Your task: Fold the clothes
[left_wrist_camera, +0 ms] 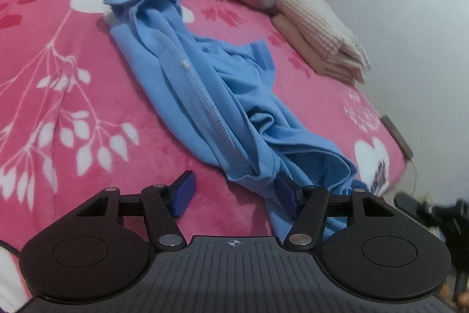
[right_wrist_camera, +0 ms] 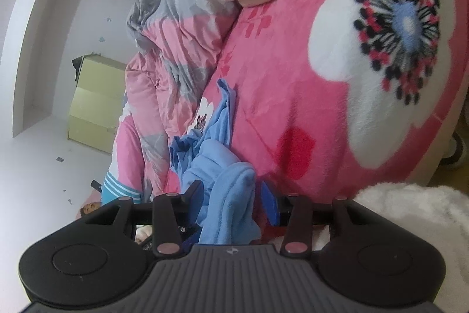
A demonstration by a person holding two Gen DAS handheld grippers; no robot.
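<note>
Your blue garment (left_wrist_camera: pixel 205 96) lies in a crumpled, twisted strip across the pink floral bed (left_wrist_camera: pixel 88 96), so folding has barely begun; it needs spreading flat before any fold. Your left hand-held gripper (left_wrist_camera: pixel 234 192) is spread wide and holds nothing, its right finger touching the cloth's near end. Your right hand-held gripper (right_wrist_camera: pixel 231 198) has a bunch of the fabric between its fingers, apparently pinched. A folded pile (left_wrist_camera: pixel 325 43) sits near the bed's far edge.
</note>
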